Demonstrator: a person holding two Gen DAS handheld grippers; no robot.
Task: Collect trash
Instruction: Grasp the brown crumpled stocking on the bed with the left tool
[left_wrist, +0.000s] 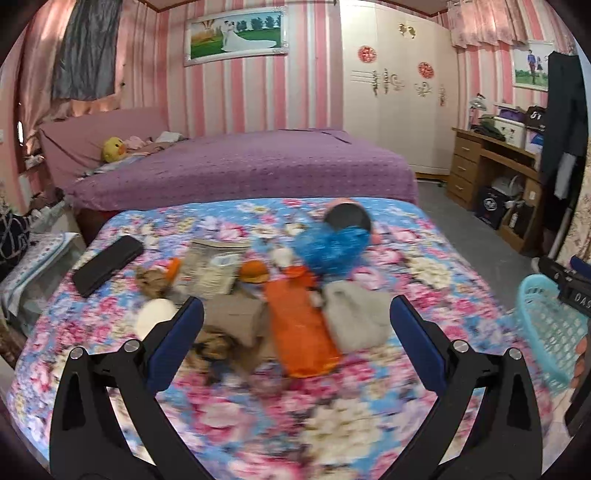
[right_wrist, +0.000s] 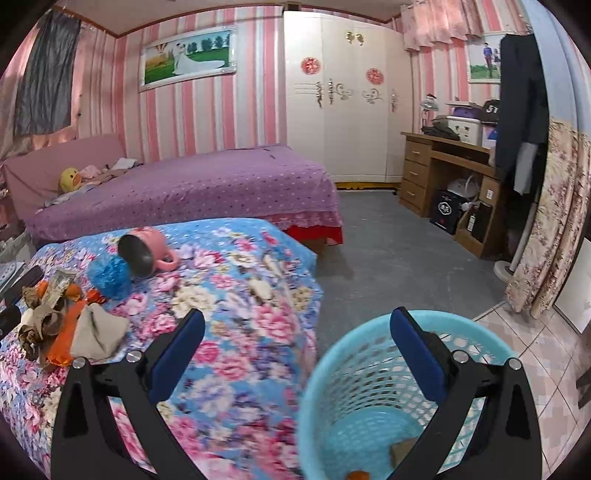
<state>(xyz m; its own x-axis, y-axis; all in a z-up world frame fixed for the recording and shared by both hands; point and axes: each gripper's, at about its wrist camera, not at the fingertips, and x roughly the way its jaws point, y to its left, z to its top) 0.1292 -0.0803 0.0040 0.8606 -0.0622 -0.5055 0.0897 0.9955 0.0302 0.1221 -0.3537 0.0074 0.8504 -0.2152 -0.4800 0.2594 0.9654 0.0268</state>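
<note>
We see the trash pile (left_wrist: 258, 317) near the middle of the floral bedspread (left_wrist: 295, 424): an orange bag (left_wrist: 299, 332), a grey rag (left_wrist: 354, 317), brown scraps (left_wrist: 218, 343) and a newspaper (left_wrist: 210, 266), touching one another. A blue pom-pom (left_wrist: 332, 247) and a tipped pink mug (right_wrist: 147, 251) lie toward the far edge. Our left gripper (left_wrist: 295, 314) hangs spread wide over the pile, holding nothing. Off the bed's right edge stands the turquoise basket (right_wrist: 332, 369), with small scraps at its bottom; our right gripper (right_wrist: 295, 325) is spread and empty above its rim.
</note>
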